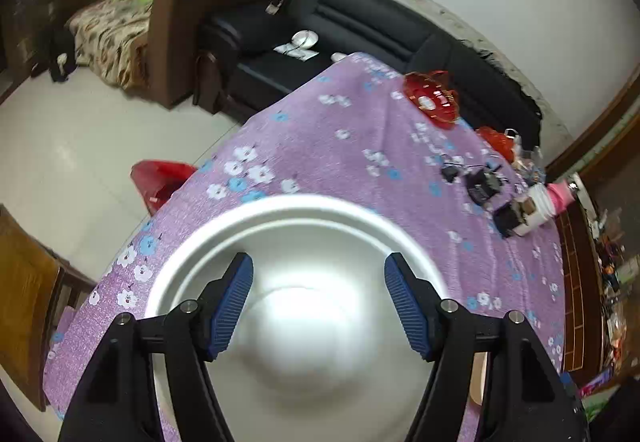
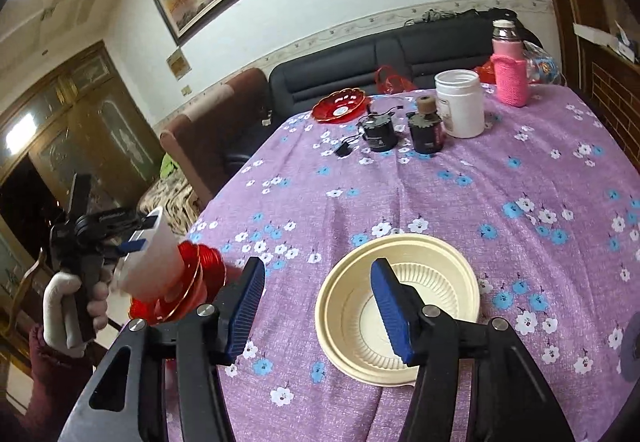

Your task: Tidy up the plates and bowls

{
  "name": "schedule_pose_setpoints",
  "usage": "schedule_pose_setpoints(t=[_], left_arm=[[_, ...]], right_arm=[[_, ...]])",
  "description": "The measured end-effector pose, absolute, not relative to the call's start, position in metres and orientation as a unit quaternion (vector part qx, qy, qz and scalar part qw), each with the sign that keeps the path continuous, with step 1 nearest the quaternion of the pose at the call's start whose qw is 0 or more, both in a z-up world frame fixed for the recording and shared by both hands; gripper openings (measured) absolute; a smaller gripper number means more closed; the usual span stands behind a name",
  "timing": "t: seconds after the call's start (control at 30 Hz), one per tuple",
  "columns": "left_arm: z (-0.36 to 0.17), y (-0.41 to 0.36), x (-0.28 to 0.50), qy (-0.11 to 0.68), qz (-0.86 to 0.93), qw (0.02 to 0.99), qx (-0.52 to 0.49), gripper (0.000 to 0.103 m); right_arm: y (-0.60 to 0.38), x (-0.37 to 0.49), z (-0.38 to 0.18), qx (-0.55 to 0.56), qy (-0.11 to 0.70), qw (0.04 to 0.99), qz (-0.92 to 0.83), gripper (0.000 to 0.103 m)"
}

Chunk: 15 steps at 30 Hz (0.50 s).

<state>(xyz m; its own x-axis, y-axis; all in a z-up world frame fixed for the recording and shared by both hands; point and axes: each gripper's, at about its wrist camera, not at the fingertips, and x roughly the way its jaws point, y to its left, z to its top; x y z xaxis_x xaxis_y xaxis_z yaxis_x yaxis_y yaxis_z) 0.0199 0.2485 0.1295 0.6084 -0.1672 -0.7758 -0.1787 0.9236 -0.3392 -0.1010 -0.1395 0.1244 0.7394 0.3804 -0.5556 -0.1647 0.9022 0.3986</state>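
Table w/ purple flowered cloth [image 2: 440,182], seen from two hand-held grippers.

Right wrist view: right gripper [image 2: 318,308] is abt half open and holds nothing. Its blue pads stand well apart. The 9 o'clock pad is over bare cloth and the 3 o'clock pad overlaps a cream bowl [image 2: 432,262]. That bowl sits upright on the cloth at 5 o'clock of the view, w/ what looks like a ribbed dish nested inside.

At 9 o'clock, by the table edge, a gloved hand [image 2: 64,302] grips the handle of the left gripper [image 1: 320,306]. Next to it is a white bowl [image 1: 304,242], touching a stack of red plates [image 2: 192,278] w/ gold rims.

Left wrist view: the white bowl fills the lower half, blurred and glaring. Pads are abt half open, one on each side of its centre. Can't tell whether they press on it.

Far end of the table, 12 to 1 o'clock in the right view:
- red dish [image 2: 340,104]
- black gadgets [image 2: 378,132]
- white jar [image 2: 460,102]
- pink bottle [image 2: 510,74]

A dark sofa [image 2: 360,58] is behind them.
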Motion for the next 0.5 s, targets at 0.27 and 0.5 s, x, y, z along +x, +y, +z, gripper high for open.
schedule_pose_setpoints(t=[0.27,0.5], left_arm=[[0.166,0.238,0.021,0.422,-0.006,0.889,-0.179,0.068],[0.142,0.239,0.064,0.48,0.064,0.866,-0.127,0.068]], right_arm=[[-0.151,-0.099,0.112,0.196,0.336,0.909,0.152,0.06],[-0.155,-0.101,0.106,0.202,0.337,0.907,0.152,0.06]])
